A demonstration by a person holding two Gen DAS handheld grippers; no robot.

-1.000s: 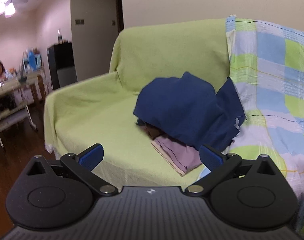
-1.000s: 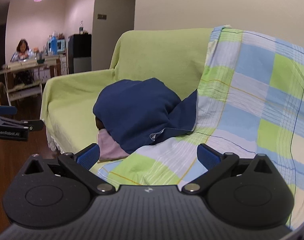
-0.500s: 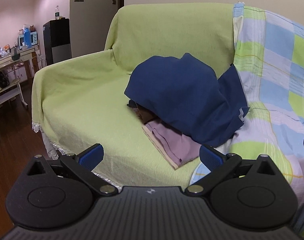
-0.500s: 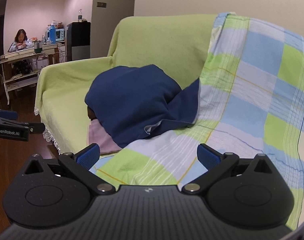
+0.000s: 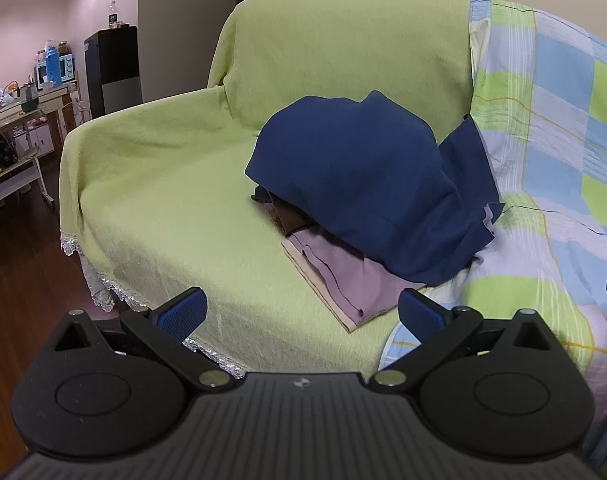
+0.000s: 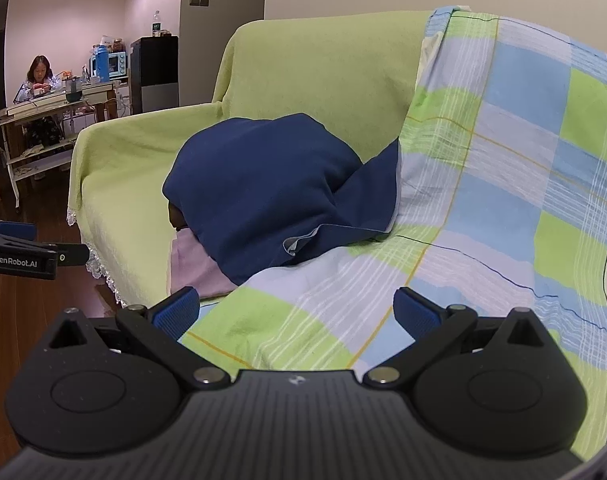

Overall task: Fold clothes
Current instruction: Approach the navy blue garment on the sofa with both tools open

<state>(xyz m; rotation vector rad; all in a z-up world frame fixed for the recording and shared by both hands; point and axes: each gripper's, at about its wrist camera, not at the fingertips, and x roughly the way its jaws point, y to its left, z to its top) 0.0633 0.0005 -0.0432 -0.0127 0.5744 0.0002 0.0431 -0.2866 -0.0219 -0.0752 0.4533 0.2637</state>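
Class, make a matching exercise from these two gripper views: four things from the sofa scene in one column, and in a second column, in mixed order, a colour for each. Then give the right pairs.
Things:
1. crumpled garment
2. folded cloth
3. sofa cover
4. checked sheet

Colours:
A. plain light green
B. blue, green and white
C. navy
D. mauve

Pairs: 1-C, 2-D, 3-A, 4-B

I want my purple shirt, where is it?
The purple garment lies folded on the green sofa, tucked under the blue cloth, beside the checked sheet.
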